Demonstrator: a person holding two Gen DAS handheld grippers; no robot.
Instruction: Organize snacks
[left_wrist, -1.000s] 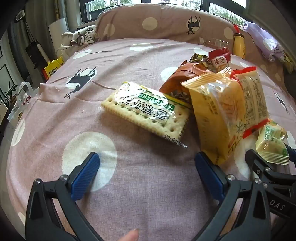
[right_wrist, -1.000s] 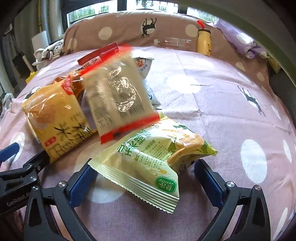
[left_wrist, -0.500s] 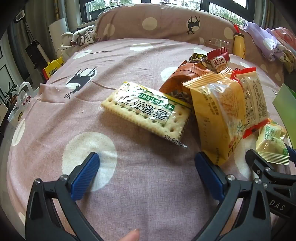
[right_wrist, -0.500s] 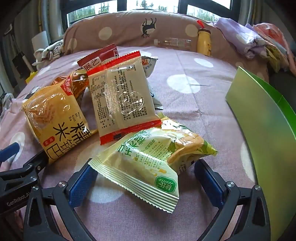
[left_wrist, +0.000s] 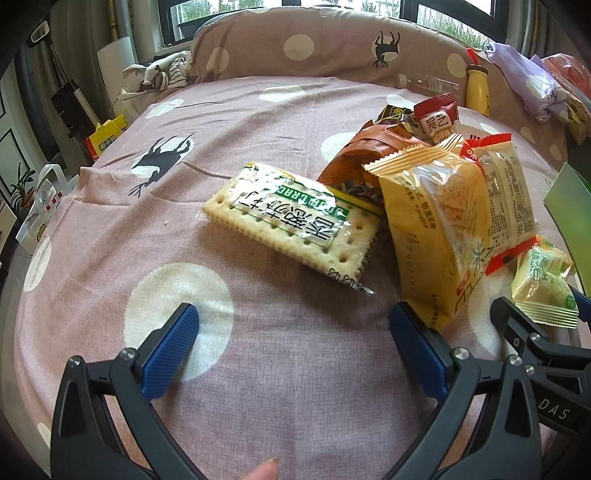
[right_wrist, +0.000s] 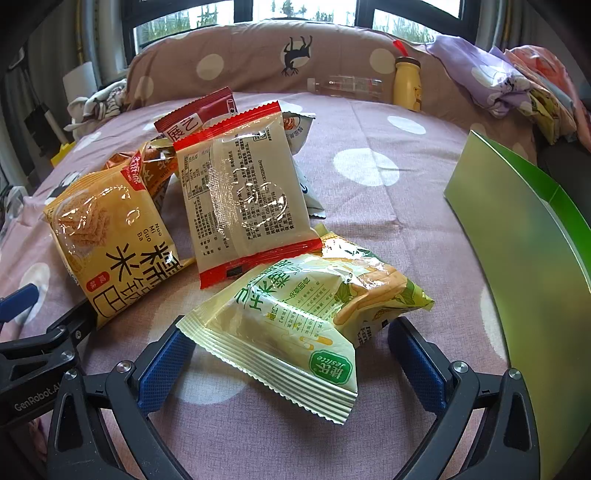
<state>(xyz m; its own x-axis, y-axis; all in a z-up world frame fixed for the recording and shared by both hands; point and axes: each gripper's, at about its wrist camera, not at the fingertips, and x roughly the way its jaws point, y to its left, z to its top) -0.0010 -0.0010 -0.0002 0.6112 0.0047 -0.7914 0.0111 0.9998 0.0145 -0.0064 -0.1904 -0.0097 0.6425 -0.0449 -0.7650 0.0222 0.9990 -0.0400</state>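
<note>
Hovering low over pink dotted bedspread, left gripper spread wide, nothing between blue pads. Fingertip visible at bottom edge below it. Ahead, slightly right of centre: cracker pack, flat on bedspread, well clear of pads. Right of that, just beyond right pad: yellow rice-snack pack, leaning on orange-brown bag. Behind: dark red sachet. Far right: red-edged clear pack.

Right gripper also spread wide, not clamping. Pale green snack pack lying between blue fingers, sealed end toward camera; contact with pads unclear. Ahead, overlapping its far end: red-edged clear pack. Left: yellow rice-snack pack. Right: green box flap, standing tilted. Far back by pillow: yellow bottle.
</note>
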